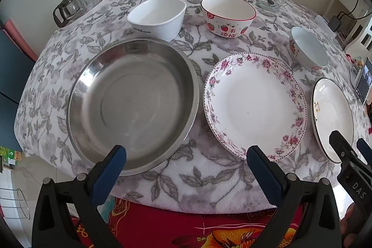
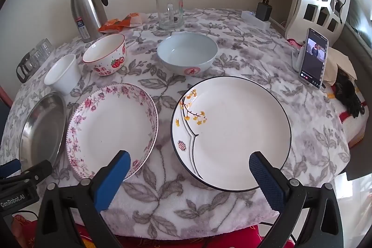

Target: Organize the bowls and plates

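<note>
Left claw [image 1: 186, 156], right claw [image 2: 189, 162]: blk frames, blue pads, silver rivets.

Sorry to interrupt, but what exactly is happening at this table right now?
A person holds a gripper in each hand above the table's near edge. The left gripper and right gripper are both open and empty. Nothing is stacked yet: the steel plate, floral plate and black-rimmed plate lie side by side, three bowls behind them.

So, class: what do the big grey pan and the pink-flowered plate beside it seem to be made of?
Big grey pan: likely stainless steel, brushed finish, dull reflections on its wall. Pink-flowered plate: probably glazed ceramic or porcelain, glossy white, with a printed floral rim.
</note>
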Available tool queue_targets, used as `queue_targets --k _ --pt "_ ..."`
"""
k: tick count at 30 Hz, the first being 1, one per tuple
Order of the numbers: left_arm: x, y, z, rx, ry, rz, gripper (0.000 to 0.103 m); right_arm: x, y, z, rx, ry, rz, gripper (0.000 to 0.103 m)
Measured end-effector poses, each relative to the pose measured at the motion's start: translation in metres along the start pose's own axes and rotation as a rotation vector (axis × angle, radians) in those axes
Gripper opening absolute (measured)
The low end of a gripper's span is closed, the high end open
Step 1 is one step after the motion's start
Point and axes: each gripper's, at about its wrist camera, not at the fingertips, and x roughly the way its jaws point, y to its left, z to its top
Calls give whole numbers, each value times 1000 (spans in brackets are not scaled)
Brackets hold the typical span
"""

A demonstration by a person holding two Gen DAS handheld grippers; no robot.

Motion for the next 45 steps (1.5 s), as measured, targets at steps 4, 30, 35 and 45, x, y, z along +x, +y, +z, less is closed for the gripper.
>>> queue_targets --k 4,30,35,45 --pt "0 0 0 -1 4 0 103 0 0 0 0 1 -1 103" --pt "2 1 -1 -1 0 1 103 3 1 0 -4 8 -3 103" --pt "2 1 -1 -1 0 1 103 3 1 -1 -3 9 -3 103" --pt "2 1 -1 -2 -1 2 103 4 2 -1 -4 12 -4 103"
